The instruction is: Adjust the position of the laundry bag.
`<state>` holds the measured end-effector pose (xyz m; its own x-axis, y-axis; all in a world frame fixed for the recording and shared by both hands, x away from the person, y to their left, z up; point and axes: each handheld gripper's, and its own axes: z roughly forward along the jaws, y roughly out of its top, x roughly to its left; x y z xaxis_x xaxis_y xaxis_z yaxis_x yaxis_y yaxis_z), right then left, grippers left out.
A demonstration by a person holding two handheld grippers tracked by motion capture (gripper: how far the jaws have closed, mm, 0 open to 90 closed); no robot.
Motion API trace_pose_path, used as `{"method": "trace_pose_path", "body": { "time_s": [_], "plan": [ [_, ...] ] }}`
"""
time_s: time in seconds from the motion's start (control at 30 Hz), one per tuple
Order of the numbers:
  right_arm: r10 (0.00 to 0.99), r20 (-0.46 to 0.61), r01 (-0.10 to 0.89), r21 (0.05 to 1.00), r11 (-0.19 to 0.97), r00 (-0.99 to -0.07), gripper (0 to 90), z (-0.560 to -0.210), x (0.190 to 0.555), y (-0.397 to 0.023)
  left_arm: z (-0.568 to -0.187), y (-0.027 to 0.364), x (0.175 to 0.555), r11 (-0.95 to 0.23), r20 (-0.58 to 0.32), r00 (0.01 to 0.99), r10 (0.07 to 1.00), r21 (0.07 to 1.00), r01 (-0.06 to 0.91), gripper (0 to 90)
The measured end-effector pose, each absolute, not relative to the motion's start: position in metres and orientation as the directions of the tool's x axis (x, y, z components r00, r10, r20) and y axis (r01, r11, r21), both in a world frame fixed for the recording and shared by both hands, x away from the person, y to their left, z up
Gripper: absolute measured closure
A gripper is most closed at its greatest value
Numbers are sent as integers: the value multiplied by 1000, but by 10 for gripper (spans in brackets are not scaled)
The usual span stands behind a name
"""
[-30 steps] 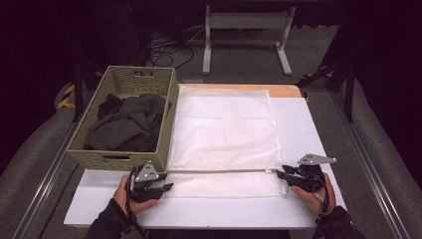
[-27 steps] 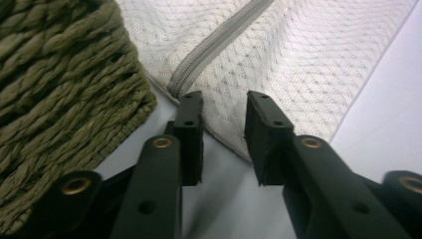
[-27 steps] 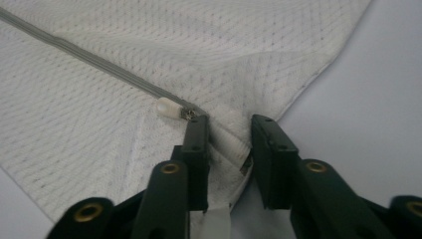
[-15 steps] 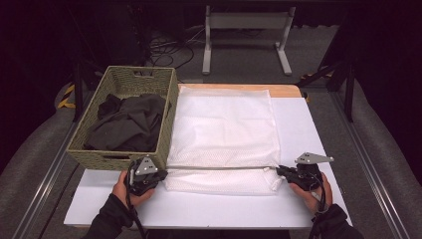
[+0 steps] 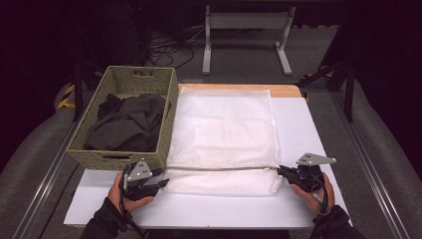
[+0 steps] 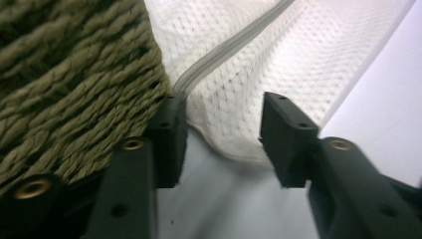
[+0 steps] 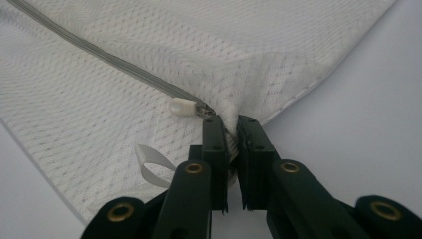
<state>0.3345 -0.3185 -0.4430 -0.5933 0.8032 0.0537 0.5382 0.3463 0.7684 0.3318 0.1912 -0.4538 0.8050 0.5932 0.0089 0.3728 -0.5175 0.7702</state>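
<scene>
A white mesh laundry bag (image 5: 224, 129) lies flat on the white table (image 5: 308, 124), its grey zipper (image 5: 219, 168) running across near the front. My left gripper (image 5: 163, 183) is at the bag's near left corner, beside the basket. Its jaws have just been opening and now stand open (image 6: 223, 99), with the bag's edge (image 6: 259, 55) loose between the tips. My right gripper (image 5: 281, 172) is shut (image 7: 233, 122) on the bag's near right corner, just beside the white zipper pull (image 7: 183, 107).
A green woven basket (image 5: 124, 79) holding dark clothes (image 5: 127, 124) stands on the table's left, touching the bag's left side. Its wall (image 6: 74, 74) is right against my left jaw. A metal stand (image 5: 246, 30) and cables sit on the floor beyond the table.
The left jaws closed and then opened off the bag's corner. The bag's front edge, stretched taut between both grippers a second ago, has settled flat on the table.
</scene>
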Motion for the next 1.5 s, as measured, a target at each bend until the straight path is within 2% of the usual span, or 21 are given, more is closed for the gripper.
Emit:
{"method": "trace_pose_path", "body": {
  "time_s": [0.2, 0.3, 1.0, 1.5],
  "plan": [
    [795, 34, 524, 769, 366, -605, 842, -441, 335, -315, -453, 193, 329, -499, 16, 795, 607, 786, 365, 349],
    [793, 34, 519, 772, 366, -609, 842, -440, 335, -315, -452, 195, 328, -489, 15, 793, 609, 794, 360, 307],
    [779, 24, 506, 772, 384, -627, 840, -437, 333, -315, -450, 186, 326, -478, -17, 790, 613, 788, 388, 290],
    [780, 17, 505, 771, 389, -626, 840, -434, 331, -314, -447, 168, 325, -528, 13, 830, 557, 777, 342, 292]
  ]
}}
